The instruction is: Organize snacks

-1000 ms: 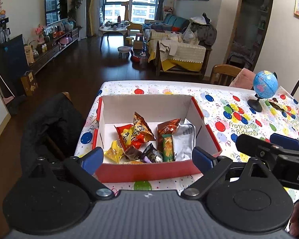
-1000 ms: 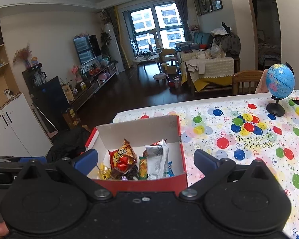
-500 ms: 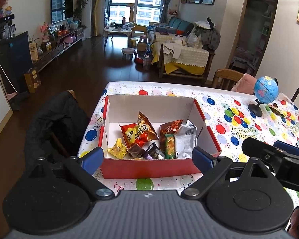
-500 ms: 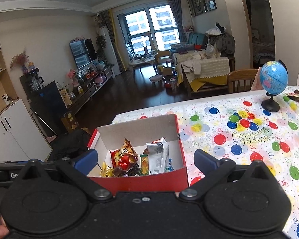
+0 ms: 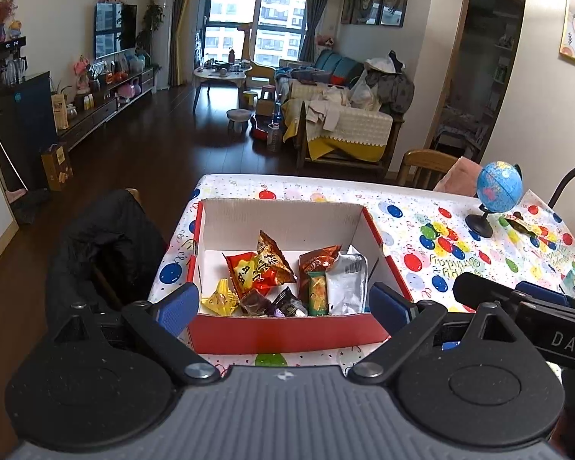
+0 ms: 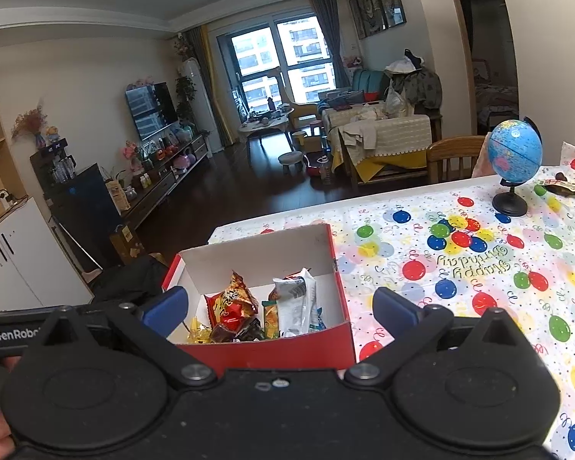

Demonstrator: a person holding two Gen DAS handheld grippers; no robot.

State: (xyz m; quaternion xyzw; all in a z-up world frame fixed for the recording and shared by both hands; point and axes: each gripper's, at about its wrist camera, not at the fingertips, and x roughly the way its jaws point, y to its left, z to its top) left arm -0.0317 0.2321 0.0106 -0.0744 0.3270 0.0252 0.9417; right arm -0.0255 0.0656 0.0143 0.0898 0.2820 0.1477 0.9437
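Observation:
A red cardboard box (image 5: 287,333) with a white inside stands on the balloon-print tablecloth and holds several snack packets: a red-orange bag (image 5: 258,268), a yellow one (image 5: 219,299), a silver one (image 5: 345,283). My left gripper (image 5: 283,304) hovers just before the box's near wall, open and empty. In the right wrist view the same box (image 6: 272,349) sits low at the left. My right gripper (image 6: 280,312) is open above its near right corner, holding nothing. One more packet (image 6: 563,186) lies far right by the globe.
A blue globe (image 5: 498,188) on a black stand is at the table's far right. A dark jacket (image 5: 99,245) hangs over a chair left of the table. A wooden chair (image 6: 454,155) is at the far edge. The tablecloth (image 6: 479,268) stretches right of the box.
Both grippers have drawn back and risen a little, so the box looks smaller and lower. The snacks and the box have not moved. Both jaws remain open.

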